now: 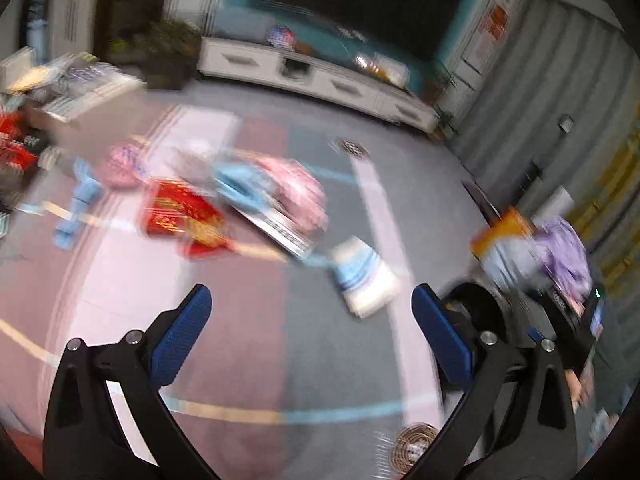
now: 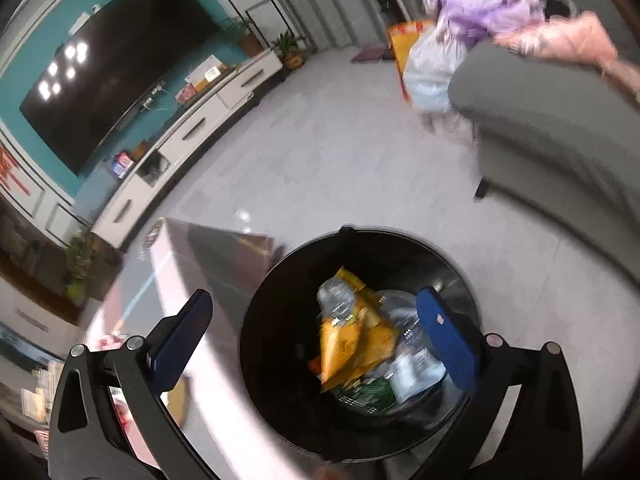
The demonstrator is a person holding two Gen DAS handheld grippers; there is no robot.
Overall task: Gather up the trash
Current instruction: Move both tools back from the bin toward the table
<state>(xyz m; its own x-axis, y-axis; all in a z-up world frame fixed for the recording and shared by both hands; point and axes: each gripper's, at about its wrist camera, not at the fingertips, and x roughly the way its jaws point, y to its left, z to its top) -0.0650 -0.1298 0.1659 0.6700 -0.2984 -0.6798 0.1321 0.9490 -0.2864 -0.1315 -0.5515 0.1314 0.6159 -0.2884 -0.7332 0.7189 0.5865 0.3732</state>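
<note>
In the left wrist view my left gripper (image 1: 312, 300) is open and empty above a patterned table (image 1: 280, 360). Trash lies ahead of it: a white and blue packet (image 1: 366, 276), a red and gold wrapper (image 1: 184, 216), a pink bag (image 1: 296, 192) and blue wrappers (image 1: 78, 204). In the right wrist view my right gripper (image 2: 316, 304) is open and empty over a black trash bin (image 2: 276, 320). The bin holds a yellow wrapper (image 2: 352, 340) and clear plastic (image 2: 416, 364).
A grey sofa (image 2: 560, 128) with purple and pink clothes (image 2: 480, 4) stands at the right. A white TV cabinet (image 1: 312, 76) with a TV (image 2: 116, 64) lines the far wall. A round coaster (image 1: 414, 446) lies near the table's front edge. Clutter fills the left table end (image 1: 24, 140).
</note>
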